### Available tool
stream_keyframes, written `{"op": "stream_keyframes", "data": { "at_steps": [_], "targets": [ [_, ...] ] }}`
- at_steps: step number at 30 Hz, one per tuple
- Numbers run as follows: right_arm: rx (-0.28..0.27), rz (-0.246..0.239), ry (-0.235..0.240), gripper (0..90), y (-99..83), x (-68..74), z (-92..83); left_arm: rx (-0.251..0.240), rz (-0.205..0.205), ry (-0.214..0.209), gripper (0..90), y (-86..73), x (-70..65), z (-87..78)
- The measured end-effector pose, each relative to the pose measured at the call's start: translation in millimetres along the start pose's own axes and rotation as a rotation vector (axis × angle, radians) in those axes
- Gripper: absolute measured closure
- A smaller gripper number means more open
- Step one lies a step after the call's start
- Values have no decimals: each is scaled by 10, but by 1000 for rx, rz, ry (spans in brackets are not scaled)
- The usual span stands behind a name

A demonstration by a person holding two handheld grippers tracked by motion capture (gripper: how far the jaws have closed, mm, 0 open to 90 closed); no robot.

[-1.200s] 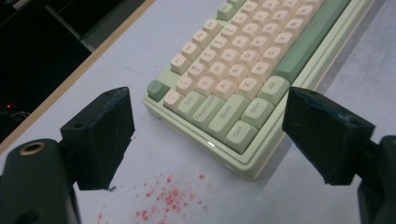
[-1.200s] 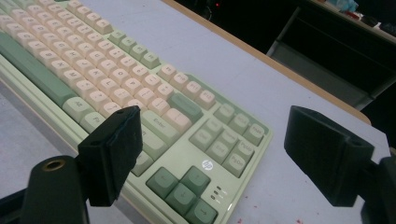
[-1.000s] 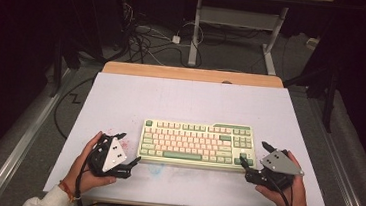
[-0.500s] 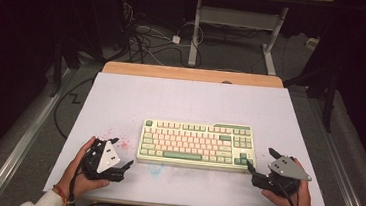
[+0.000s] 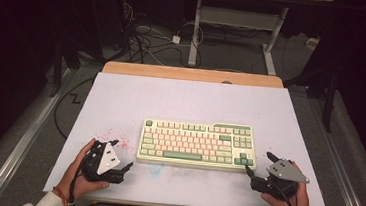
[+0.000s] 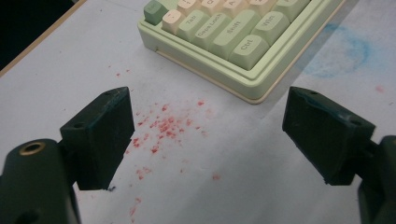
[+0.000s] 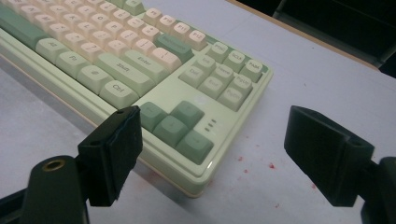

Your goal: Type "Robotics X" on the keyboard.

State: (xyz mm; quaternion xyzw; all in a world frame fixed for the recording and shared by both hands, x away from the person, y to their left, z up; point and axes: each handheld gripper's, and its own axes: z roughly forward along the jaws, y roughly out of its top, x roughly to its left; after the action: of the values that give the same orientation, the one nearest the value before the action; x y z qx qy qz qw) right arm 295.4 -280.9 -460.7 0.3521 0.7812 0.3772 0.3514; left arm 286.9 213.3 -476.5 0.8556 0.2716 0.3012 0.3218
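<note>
1. Both grippers are sitting with jaws spread wide and holding nothing: the left gripper (image 5: 122,159) is hovering just off the keyboard's near-left corner, and the right gripper (image 5: 257,170) is waiting just off its near-right corner.
2. Between them, the keyboard (image 5: 197,143) is lying flat at the middle of the white table (image 5: 191,101), its long front edge facing the person.
3. Judging by its looks, the keyboard is behaving as a rigid, fairly heavy plastic slab with smooth, slippery sides; its keycaps are likely popping loose if pinched.
4. Gripping the low case rim at the two short ends, one gripper per end, is looking safest.
5. Left of the keyboard, red specks (image 6: 163,127) are dotting the table; a faint blue smudge (image 6: 343,51) is lying before its front edge.
</note>
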Motion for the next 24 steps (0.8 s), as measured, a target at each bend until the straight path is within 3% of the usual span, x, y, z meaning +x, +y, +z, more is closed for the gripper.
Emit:
{"op": "stream_keyframes", "data": {
  "at_steps": [24],
  "targets": [
    [-6, -25, -26, 194, 26, 44, -19, 12, 4, -19, 156, 5, -3, 29]
  ]
}}
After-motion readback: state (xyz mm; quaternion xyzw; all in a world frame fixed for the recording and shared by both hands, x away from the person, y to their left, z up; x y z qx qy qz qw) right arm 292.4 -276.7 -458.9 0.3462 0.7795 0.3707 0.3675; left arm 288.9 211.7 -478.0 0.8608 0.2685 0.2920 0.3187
